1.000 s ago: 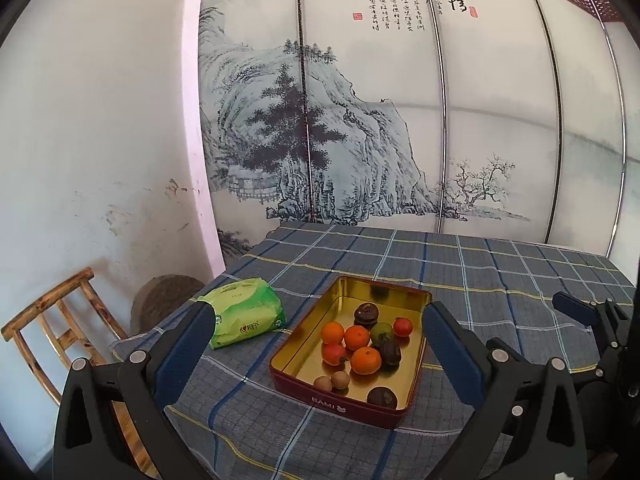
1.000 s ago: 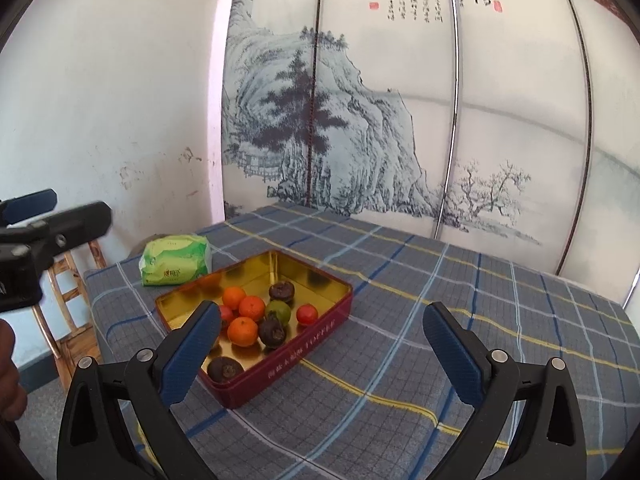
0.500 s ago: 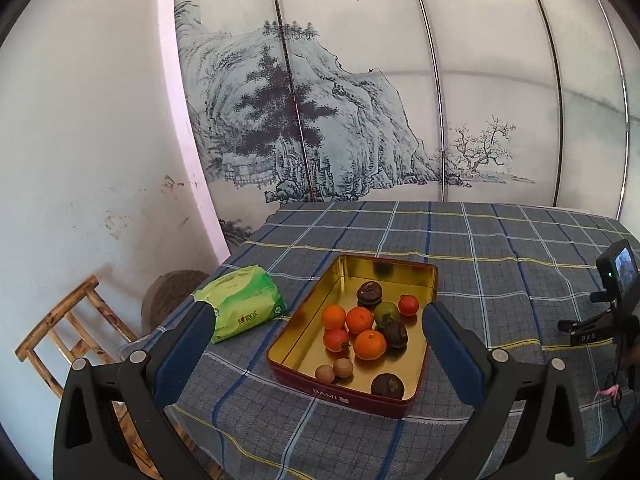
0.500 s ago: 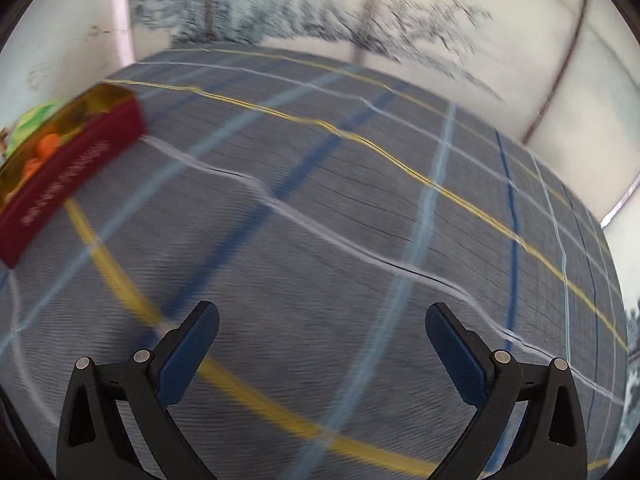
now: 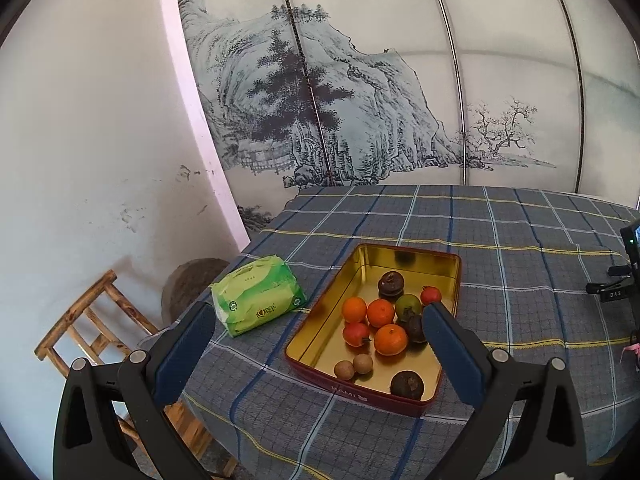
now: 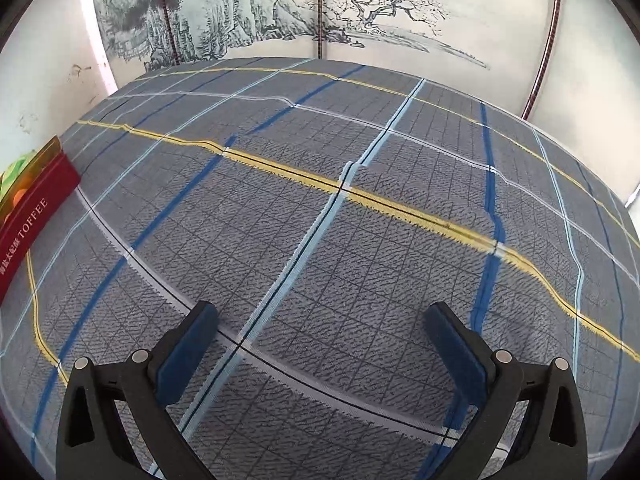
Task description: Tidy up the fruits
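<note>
1. Hovering above the near table edge, the left gripper [image 5: 316, 336] has its jaws spread wide and empty; the red tin [image 5: 362, 394] of fruits [image 5: 390, 338] lies ahead between its fingers.
2. The right gripper [image 6: 320, 336], jaws also wide apart and holding nothing, hangs low over the plaid tablecloth [image 6: 360, 240], with the tin [image 6: 36, 212] far off to its left.
3. The tin's side reads "TOFFEE"; a green tissue pack [image 5: 258, 294] lies left of the tin.
</note>
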